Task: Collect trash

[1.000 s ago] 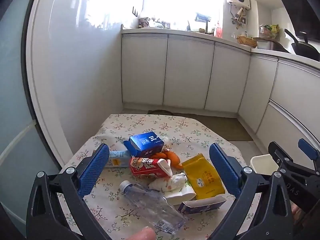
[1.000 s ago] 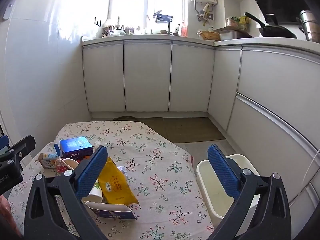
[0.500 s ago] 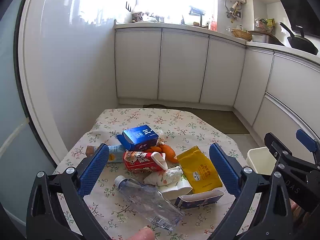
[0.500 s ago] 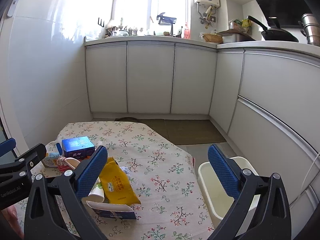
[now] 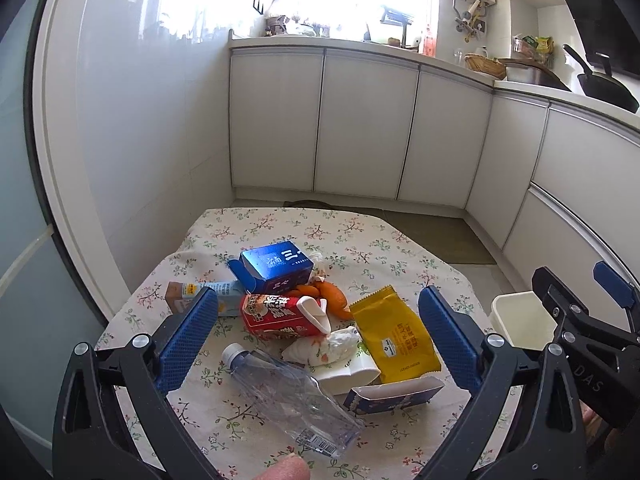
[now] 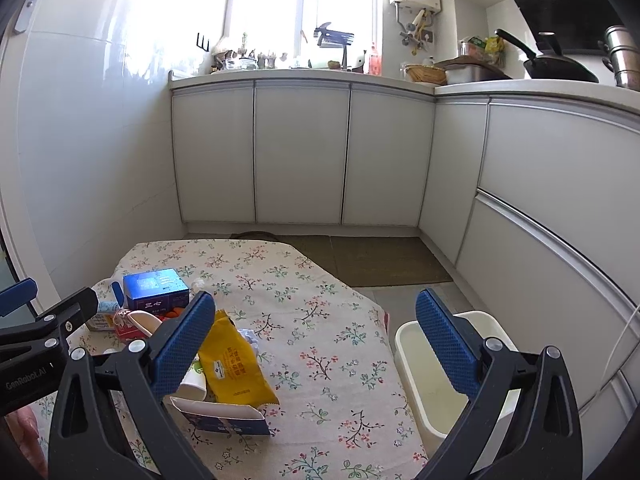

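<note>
Yellow snack bag [image 5: 396, 336] lies beside the clear bottle [image 5: 288, 392]. My left gripper [image 5: 320, 344] and right gripper [image 6: 316, 344] hang wide apart above them, holding nothing.

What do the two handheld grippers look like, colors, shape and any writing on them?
Both the left gripper and the right gripper have black plastic frames with silver rivets and two splayed fingers faced with dimpled blue pads. The left one's side shows white lettering "GenRobot.AI" in the right wrist view; the right one's shows "DAS". No cables or sleeves are visible.
</note>
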Action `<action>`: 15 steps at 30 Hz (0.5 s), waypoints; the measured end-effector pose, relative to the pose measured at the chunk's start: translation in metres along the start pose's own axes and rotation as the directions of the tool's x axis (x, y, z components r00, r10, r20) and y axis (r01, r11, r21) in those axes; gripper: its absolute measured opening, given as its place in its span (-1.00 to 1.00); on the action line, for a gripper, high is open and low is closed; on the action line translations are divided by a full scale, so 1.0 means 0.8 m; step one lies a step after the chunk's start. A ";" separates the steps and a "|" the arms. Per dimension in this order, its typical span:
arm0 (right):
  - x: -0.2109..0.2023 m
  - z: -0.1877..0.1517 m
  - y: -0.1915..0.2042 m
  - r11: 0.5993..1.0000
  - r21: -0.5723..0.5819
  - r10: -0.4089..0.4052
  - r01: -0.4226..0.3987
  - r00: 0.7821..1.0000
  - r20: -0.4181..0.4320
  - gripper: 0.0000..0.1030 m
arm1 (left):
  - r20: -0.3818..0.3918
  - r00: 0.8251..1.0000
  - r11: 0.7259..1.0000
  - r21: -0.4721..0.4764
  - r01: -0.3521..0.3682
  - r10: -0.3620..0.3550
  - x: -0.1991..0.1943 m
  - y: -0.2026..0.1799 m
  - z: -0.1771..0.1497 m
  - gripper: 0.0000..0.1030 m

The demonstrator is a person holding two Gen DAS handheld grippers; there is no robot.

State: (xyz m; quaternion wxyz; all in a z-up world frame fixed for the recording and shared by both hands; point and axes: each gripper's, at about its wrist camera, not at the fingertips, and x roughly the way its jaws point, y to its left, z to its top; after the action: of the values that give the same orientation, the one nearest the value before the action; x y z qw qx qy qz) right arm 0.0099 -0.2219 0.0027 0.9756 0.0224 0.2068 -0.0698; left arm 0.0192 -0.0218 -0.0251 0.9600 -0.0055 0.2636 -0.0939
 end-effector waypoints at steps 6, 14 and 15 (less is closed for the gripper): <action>-0.018 -0.088 0.035 0.998 0.042 -0.049 0.048 0.998 0.029 0.90 | -0.003 1.000 1.000 -0.001 0.000 0.000 0.002 0.002 -0.001 0.87; -0.053 -0.106 0.046 0.996 0.038 -0.080 0.079 0.997 0.018 0.90 | -0.014 1.000 1.000 -0.015 -0.003 0.003 0.006 0.004 -0.003 0.87; -0.054 -0.107 0.045 0.996 0.037 -0.079 0.079 0.997 0.017 0.90 | -0.017 1.000 1.000 -0.018 -0.003 0.003 0.006 0.005 -0.004 0.87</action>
State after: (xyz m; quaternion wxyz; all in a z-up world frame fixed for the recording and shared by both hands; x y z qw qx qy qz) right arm -0.0577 -0.1743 -0.0573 0.9734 0.0315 0.1971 -0.1122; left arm 0.0225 -0.0188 -0.0306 0.9578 -0.0130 0.2727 -0.0901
